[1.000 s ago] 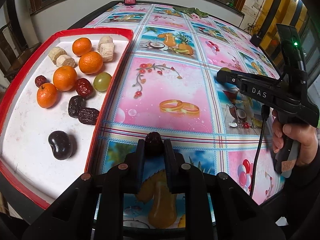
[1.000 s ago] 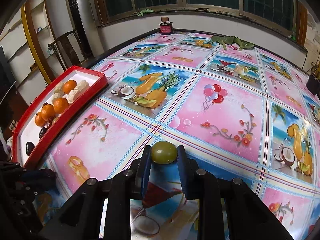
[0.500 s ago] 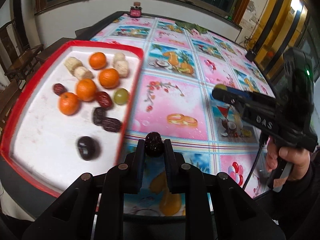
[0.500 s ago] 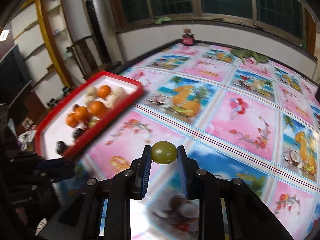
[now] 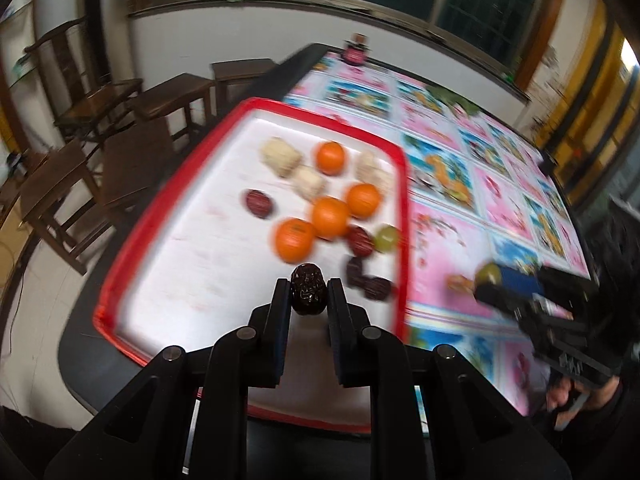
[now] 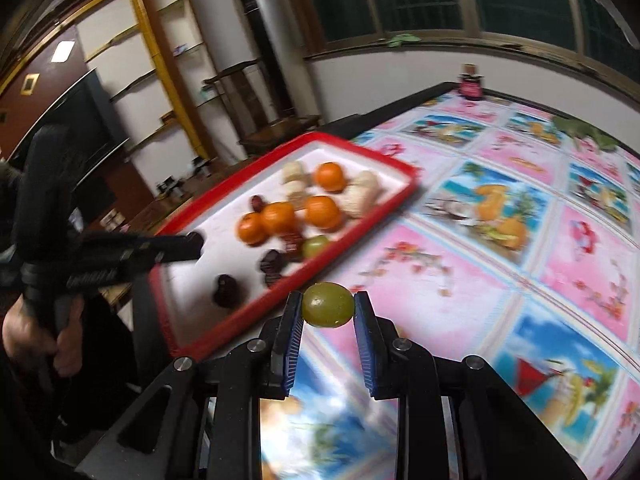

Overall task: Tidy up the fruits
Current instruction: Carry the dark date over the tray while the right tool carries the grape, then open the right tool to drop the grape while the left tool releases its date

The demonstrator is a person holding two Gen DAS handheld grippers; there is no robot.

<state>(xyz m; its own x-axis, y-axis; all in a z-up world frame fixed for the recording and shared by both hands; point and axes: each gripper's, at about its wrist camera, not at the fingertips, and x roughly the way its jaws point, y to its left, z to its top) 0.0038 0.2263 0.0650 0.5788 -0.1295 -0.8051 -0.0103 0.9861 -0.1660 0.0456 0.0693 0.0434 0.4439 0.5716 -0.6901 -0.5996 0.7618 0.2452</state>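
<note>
The dark wrinkled date [image 5: 307,294] is pinched between the fingertips of the left gripper [image 5: 308,300], held above the near part of the red tray [image 5: 401,216]; its long axis stands roughly upright, crosswise to the jaws' closing line. The green grape [image 6: 328,304] is pinched in the right gripper [image 6: 328,312], long axis lying across from pad to pad, over the tablecloth [image 6: 500,272] just beside the tray's near rim. Ahead of both grippers the tray already holds oranges [image 5: 330,217], dates, another grape and pale pieces. Judged remaining: release of these two fruits.
</note>
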